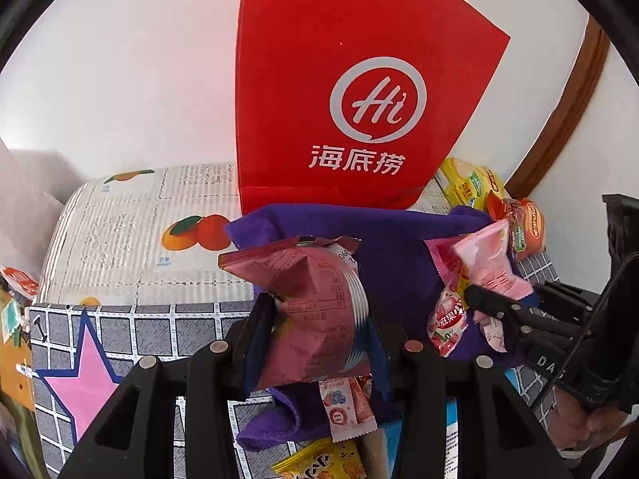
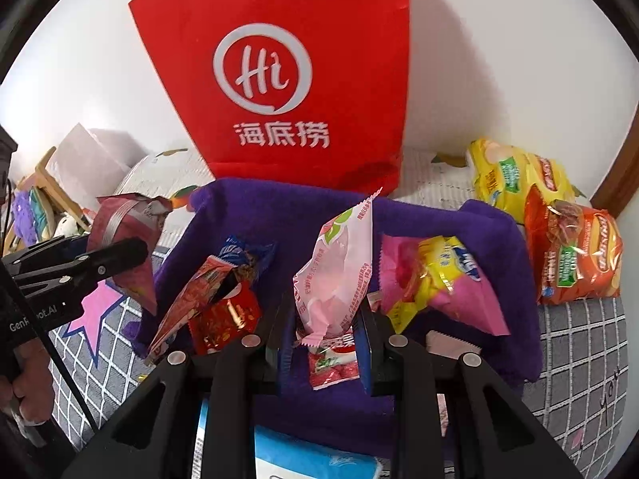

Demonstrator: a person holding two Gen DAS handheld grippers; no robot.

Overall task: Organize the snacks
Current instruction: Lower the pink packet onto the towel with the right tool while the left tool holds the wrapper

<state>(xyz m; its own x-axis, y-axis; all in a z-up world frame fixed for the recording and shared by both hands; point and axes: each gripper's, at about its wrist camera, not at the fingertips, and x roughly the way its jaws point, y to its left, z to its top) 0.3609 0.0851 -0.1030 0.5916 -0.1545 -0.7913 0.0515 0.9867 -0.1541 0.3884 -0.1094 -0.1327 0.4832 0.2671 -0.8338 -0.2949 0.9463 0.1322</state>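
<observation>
My left gripper is shut on a maroon snack packet and holds it above the purple cloth. My right gripper is shut on a pale pink snack packet, also above the purple cloth. Several small snack packets lie on the cloth, among them a red one and a yellow-and-pink one. The right gripper with its pink packet shows at the right of the left wrist view. The left gripper with the maroon packet shows at the left of the right wrist view.
A red paper bag with a white "Hi" logo stands upright behind the cloth against a white wall. Yellow and orange chip bags lie at the right. A grey grid-patterned tablecloth with a pink star covers the surface.
</observation>
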